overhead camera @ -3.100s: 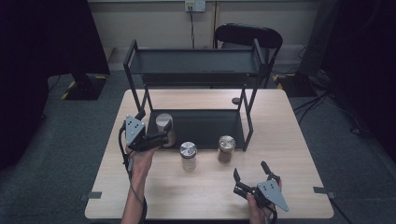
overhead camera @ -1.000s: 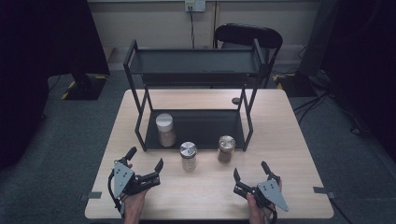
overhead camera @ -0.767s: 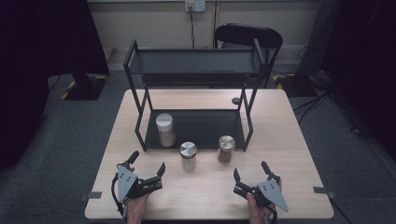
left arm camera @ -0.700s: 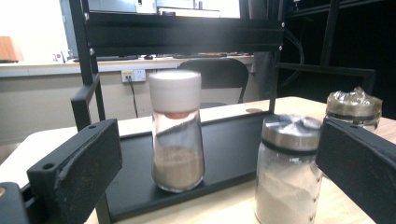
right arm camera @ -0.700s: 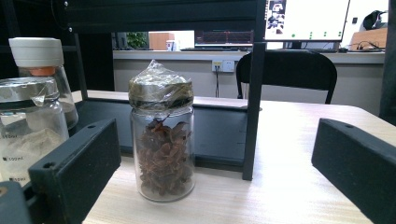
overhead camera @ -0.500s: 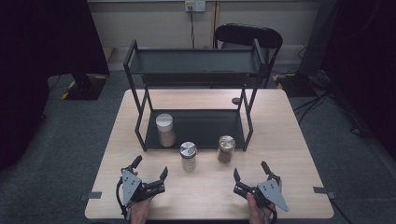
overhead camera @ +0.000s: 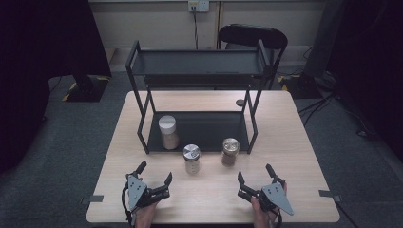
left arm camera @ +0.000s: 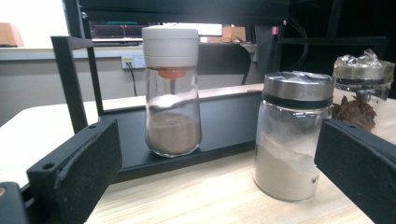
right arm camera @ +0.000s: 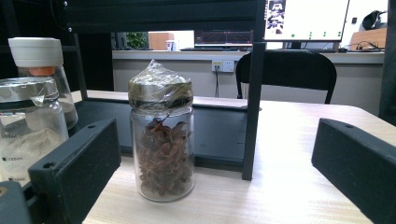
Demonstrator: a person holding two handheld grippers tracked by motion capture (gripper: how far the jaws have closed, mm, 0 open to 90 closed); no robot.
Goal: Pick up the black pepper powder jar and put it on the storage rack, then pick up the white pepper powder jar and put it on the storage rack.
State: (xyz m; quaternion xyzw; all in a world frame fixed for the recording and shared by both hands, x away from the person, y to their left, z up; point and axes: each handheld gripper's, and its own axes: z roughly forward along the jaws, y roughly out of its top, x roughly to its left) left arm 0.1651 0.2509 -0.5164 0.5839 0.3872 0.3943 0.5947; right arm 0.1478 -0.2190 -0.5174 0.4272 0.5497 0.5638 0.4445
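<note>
Surface: a light wooden table (overhead camera: pixel 294 142) is seen mid-frame, dark floor around it.
Jars: three are counted; one white-capped jar (overhead camera: pixel 168 132) on the rack's (overhead camera: pixel 199 128) lower shelf, one steel-lidded jar (overhead camera: pixel 191 158) and one foil-topped jar (overhead camera: pixel 230 151) just before it, frame centre.
Handling: glass is judged rigid, smooth, breakable, fairly light; the body below the lid should be gripped.
Left gripper (overhead camera: pixel 153 178): jaws spread, empty, lower left.
Right gripper (overhead camera: pixel 254 176): jaws spread, empty, lower right.

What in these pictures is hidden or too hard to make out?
- Metal-lidded jar: right gripper view's left edge cuts it off; printed marks too small to read.
- Star-anise jar: left gripper view, lower part hidden behind the claw's jaw.
- Dark round thing: high view, too small to identify.
</note>
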